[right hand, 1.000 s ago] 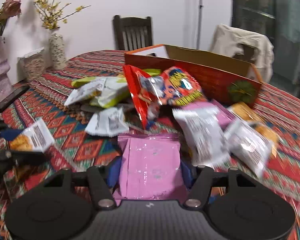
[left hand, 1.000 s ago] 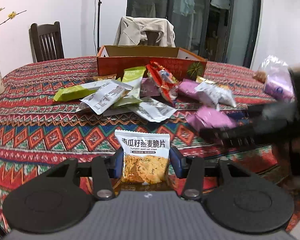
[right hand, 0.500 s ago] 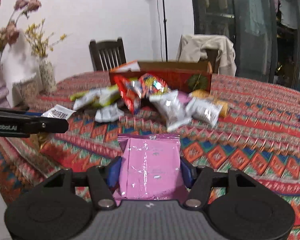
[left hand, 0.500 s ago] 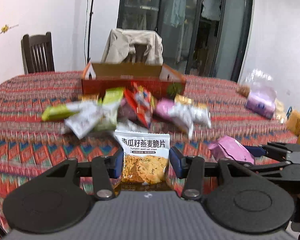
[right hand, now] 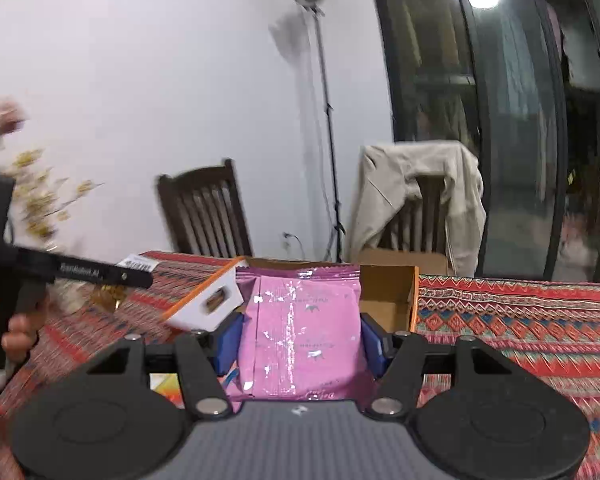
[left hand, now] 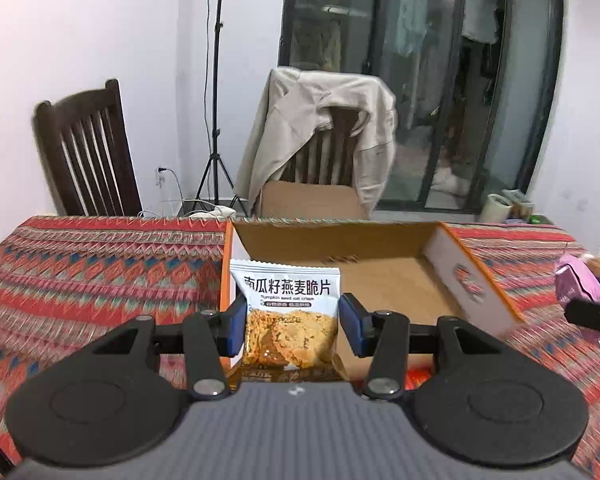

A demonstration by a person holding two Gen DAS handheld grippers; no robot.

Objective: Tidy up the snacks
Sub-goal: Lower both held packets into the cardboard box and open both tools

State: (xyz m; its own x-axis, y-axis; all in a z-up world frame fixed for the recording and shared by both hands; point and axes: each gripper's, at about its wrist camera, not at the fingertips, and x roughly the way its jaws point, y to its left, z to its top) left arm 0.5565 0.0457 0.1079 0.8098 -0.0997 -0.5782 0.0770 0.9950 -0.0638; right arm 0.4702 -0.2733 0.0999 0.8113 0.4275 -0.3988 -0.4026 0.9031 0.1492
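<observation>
My left gripper point(left hand: 292, 324) is shut on a white and orange packet of pumpkin seed oat crisps point(left hand: 290, 312), held upright over the near left part of an open cardboard box point(left hand: 384, 276) with orange outer walls. Only bare cardboard shows in the part of the box I can see. My right gripper point(right hand: 300, 340) is shut on a pink packet point(right hand: 300, 328), held upright just short of the same box point(right hand: 388, 292). The right gripper's pink packet point(left hand: 580, 292) shows at the right edge of the left wrist view. The left gripper point(right hand: 100, 274), held by a hand, reaches in from the left in the right wrist view.
The table point(left hand: 100, 264) carries a red patterned cloth. Behind it stand a dark wooden chair point(left hand: 88, 156), a chair draped with a beige jacket point(left hand: 324, 128) and a light stand point(left hand: 214, 80). Blurred dried flowers point(right hand: 36, 204) are at the far left.
Both grippers have risen and moved forward over the heap of snacks to the box, each keeping its packet. The heap has dropped out of sight below the views.
</observation>
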